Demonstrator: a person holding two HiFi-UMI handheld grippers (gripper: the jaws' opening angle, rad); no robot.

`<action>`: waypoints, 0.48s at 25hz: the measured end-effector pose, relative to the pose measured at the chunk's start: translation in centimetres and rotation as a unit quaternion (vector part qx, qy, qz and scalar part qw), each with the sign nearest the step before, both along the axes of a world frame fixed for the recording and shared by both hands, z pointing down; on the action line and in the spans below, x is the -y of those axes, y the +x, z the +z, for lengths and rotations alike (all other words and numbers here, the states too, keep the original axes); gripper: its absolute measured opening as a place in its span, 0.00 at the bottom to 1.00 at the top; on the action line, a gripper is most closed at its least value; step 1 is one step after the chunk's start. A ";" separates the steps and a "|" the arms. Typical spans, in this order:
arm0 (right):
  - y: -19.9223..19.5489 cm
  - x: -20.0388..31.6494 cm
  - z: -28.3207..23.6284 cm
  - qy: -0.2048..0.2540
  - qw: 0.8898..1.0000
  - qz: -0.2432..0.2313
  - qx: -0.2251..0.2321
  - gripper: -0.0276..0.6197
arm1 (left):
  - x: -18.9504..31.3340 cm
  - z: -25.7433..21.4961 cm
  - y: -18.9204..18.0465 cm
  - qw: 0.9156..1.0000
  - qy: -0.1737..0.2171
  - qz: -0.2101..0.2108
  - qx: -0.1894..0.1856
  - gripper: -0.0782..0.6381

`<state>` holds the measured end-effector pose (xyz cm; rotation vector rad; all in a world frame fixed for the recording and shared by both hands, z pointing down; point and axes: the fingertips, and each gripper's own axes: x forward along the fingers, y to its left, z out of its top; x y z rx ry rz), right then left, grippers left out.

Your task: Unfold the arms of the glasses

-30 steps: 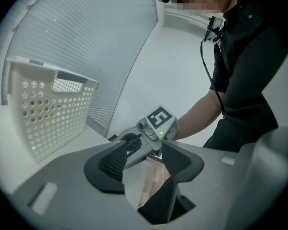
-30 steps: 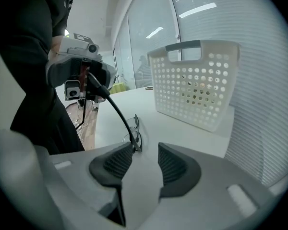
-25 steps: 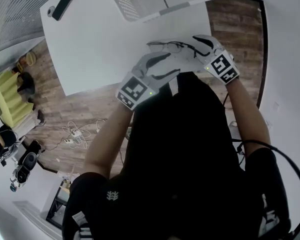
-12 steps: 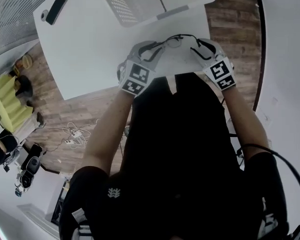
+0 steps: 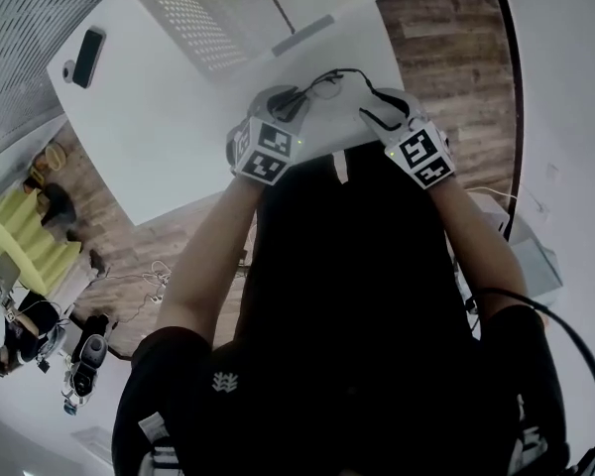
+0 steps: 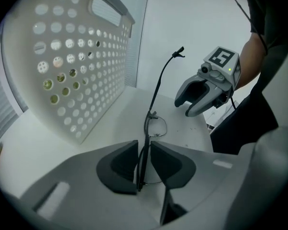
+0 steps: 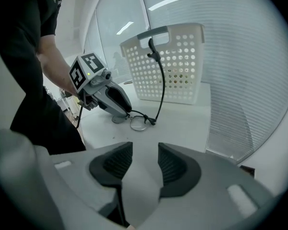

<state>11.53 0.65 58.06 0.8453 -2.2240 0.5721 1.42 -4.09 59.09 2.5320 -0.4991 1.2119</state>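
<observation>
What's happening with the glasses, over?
Left gripper just closed on thin black wire glasses. Right gripper open, empty. One arm upright. White perforated basket nearby, not blocking.

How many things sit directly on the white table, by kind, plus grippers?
Black thin-framed glasses: 1
White perforated plastic basket: 1
Black flat phone-like device: 1
Small grey round object: 1
Grey two-jaw grippers: 2 (left gripper, jaws just closed on the glasses; right gripper, open and empty)
Total: 6

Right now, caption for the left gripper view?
Left gripper, fingers just closed, pinches the glasses, one arm upright; right gripper open beyond.
</observation>
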 end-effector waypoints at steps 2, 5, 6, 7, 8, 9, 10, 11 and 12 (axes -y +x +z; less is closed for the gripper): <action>-0.2 0.3 -0.2 0.003 1.000 0.008 0.004 0.29 | 0.1 0.3 0.1 1.000 0.003 0.002 0.001 0.19; -0.5 0.6 -1.0 0.006 1.000 0.021 0.017 0.29 | -0.1 0.1 0.2 1.000 0.008 0.008 -0.001 0.16; -0.7 0.7 -1.3 0.007 0.999 0.024 0.022 0.29 | -0.2 -0.1 0.2 1.000 0.009 0.009 -0.003 0.16; -1.0 0.7 -1.8 0.009 0.999 0.025 0.029 0.29 | -0.4 -0.5 0.2 1.000 0.011 0.010 -0.008 0.16; -1.4 0.8 -2.3 0.010 0.999 0.026 0.039 0.29 | -0.5 -0.9 0.3 1.000 0.014 0.010 -0.014 0.16; -1.8 1.0 -2.8 0.012 0.998 0.030 0.053 0.29 | -0.5 -1.3 0.3 1.000 0.018 0.011 -0.021 0.15; -2.2 1.2 -3.4 0.013 0.997 0.034 0.069 0.29 | -0.6 -1.7 0.4 0.999 0.023 0.014 -0.029 0.15; -2.6 1.5 -3.9 0.014 0.996 0.039 0.084 0.29 | -0.8 -2.1 0.5 0.999 0.028 0.020 -0.036 0.15; -2.9 1.8 -4.3 0.015 0.995 0.041 0.094 0.29 | -1.0 -2.5 0.6 0.998 0.032 0.027 -0.042 0.15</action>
